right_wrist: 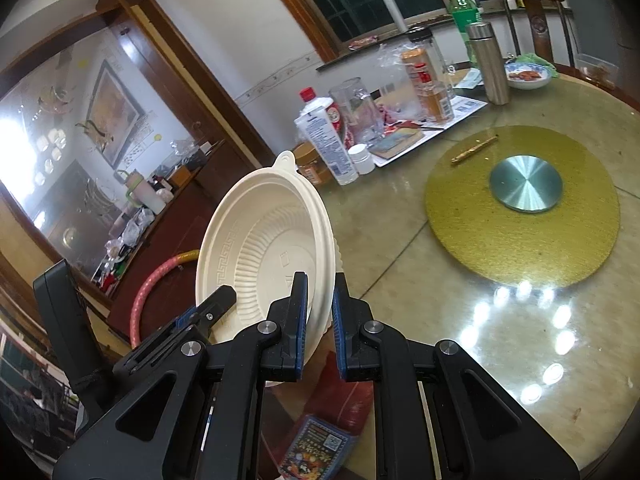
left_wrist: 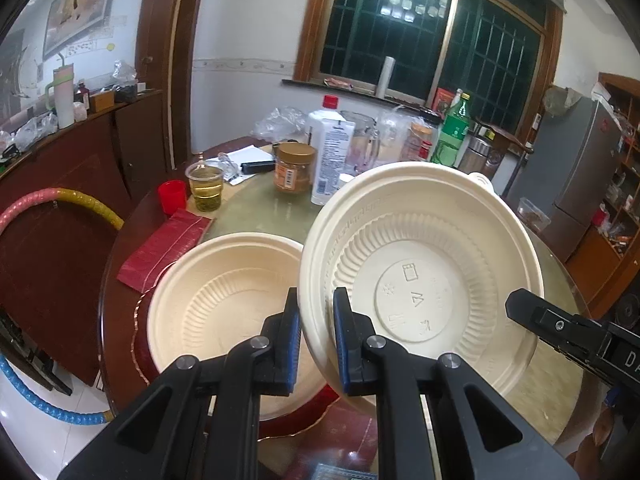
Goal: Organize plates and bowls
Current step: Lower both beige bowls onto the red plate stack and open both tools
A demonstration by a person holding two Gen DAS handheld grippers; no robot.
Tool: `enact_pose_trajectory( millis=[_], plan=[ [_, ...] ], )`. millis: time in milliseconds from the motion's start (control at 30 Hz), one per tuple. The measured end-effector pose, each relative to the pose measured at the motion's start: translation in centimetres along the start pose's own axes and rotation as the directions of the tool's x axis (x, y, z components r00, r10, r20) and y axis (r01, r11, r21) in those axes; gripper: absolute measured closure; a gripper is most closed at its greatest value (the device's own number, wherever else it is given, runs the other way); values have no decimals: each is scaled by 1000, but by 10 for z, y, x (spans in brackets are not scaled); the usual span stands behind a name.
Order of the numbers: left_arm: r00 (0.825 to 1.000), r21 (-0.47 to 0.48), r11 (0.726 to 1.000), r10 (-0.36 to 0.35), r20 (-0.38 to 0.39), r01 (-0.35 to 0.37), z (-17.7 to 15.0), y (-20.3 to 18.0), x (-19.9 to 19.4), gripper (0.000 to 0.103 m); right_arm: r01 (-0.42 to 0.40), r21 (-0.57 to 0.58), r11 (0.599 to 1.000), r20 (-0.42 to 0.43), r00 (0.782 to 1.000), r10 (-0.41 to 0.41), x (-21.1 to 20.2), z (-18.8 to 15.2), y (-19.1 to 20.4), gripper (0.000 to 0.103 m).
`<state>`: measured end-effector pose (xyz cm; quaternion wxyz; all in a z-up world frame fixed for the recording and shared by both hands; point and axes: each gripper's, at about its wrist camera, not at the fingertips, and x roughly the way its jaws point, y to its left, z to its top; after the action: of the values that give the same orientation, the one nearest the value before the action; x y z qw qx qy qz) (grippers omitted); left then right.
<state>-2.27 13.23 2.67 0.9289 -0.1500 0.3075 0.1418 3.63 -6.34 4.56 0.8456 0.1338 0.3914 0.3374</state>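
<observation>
Altogether two cream bowls: one (left_wrist: pixel 420 264) tool-held aloft, one (left_wrist: pixel 224 300) resting below.

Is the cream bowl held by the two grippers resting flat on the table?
No, the cream bowl is tilted up in the air, clamped at its rim by the left gripper and right gripper.

A round table (right_wrist: pixel 400 216) with a glossy top is seen, and a yellow-green mat (right_wrist: pixel 520 240) with a metal disc (right_wrist: pixel 526 183) at its middle is laid on it. A steel flask (right_wrist: pixel 487 62) is stood upright near a green bottle (right_wrist: pixel 462 6). A cup of yellow liquid (left_wrist: pixel 205 186) is set just beside a red cup (left_wrist: pixel 172 197). A brown-lidded jar (left_wrist: pixel 294 167) is placed by a white bottle (left_wrist: pixel 330 158) (its cap is red). A barred window (left_wrist: pixel 432 24) is seen behind.
</observation>
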Motion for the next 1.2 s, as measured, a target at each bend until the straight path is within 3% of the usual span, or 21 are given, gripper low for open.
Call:
enact_pose_trajectory(
  millis=[633,1200],
  plan=[
    [997,-65,995,75,33,-73,-1,43,-19,89,-63,-82,995,-59,997,58,30,-3,44,92],
    [994,-82,990,112,9,-111,-2,66,-21,89,-92,-101,991,-113,990,80,53,-9,63,92]
  ],
)
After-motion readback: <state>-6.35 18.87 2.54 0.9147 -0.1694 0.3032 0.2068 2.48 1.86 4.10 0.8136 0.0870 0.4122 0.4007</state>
